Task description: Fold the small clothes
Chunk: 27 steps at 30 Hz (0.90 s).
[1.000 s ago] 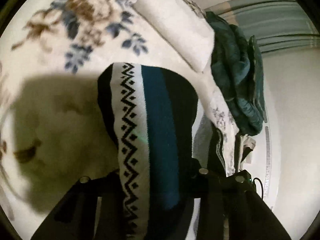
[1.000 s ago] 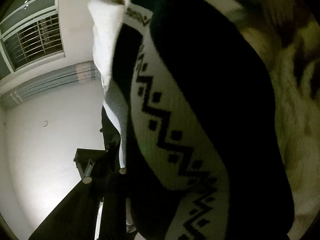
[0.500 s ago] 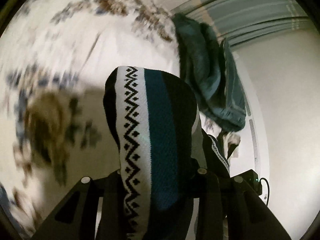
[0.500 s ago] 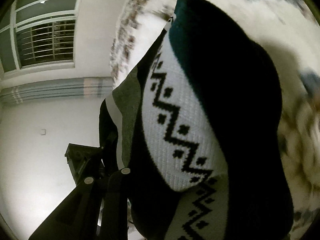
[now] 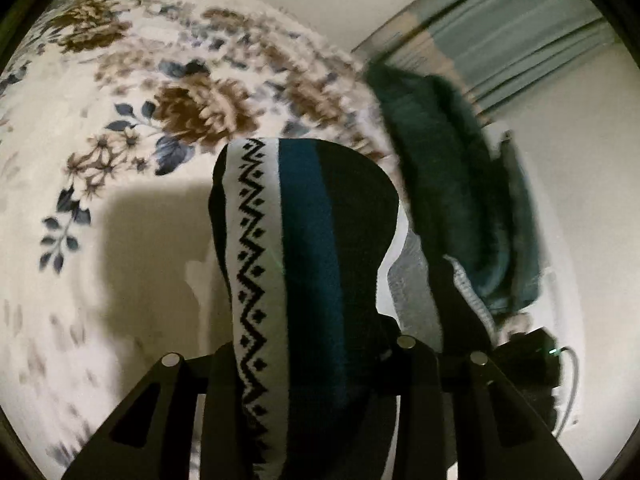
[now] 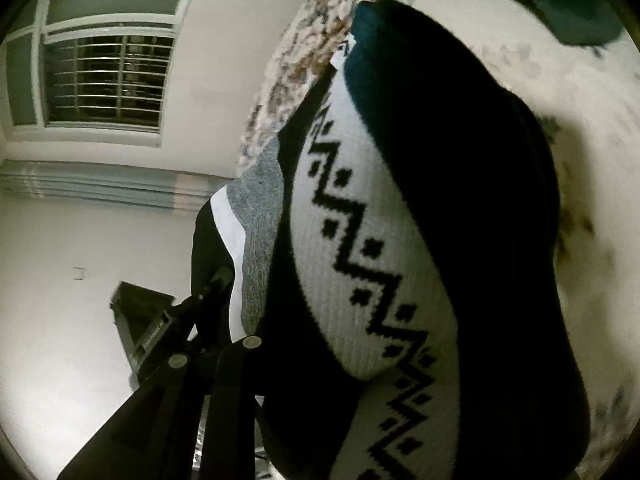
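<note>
Dim warm light, hard shadow on blurred bedspread (image 5: 132,240), fisheye-dark corners

floral blanket (image 5: 192,112) blurred, sock (image 6: 400,240) hiding tongs

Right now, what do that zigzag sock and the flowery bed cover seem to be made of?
The sock looks like knitted yarn, matte: fine ribbing shows in its white band. The flowery cover looks like soft plush fleece, with a fuzzy printed pattern, though blur leaves that uncertain.
</note>
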Tool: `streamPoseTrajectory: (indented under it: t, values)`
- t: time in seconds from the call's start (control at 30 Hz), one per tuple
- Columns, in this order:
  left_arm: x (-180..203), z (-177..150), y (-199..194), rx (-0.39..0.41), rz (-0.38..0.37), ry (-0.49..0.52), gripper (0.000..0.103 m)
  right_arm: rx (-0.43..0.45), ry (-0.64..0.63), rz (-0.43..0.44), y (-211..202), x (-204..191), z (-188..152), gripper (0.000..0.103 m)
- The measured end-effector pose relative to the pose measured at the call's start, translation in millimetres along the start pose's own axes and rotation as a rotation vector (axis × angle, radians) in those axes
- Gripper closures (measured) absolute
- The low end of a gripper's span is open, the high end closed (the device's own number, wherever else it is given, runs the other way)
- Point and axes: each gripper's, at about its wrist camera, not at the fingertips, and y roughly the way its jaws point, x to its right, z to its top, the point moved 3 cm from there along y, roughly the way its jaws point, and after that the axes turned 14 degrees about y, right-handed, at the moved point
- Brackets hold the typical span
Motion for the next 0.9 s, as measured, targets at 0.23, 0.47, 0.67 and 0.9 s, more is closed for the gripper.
streamPoseTrajectory:
  t: [0.23,0.47,0.67,0.9]
  values:
    - [-29,-20,19,-0.068,0.068,-0.062,0.053,-0.03,-0.017,-0.184,26,12,25,0.054]
    - [-17,-30,-19,-0.029,0.286,0.016,0.023,0.139,-0.037,-0.42,-48,42,26,0.042]
    - [9,-43,-46,0.001,0.464,0.086,0.0,0.268,-0.173,-0.715,-87,46,5,0.004]
    - [69,-76,-98,0.004,0.567,0.124,0.0,0.428,-0.461,-0.927,-109,-43,-62,0.0]
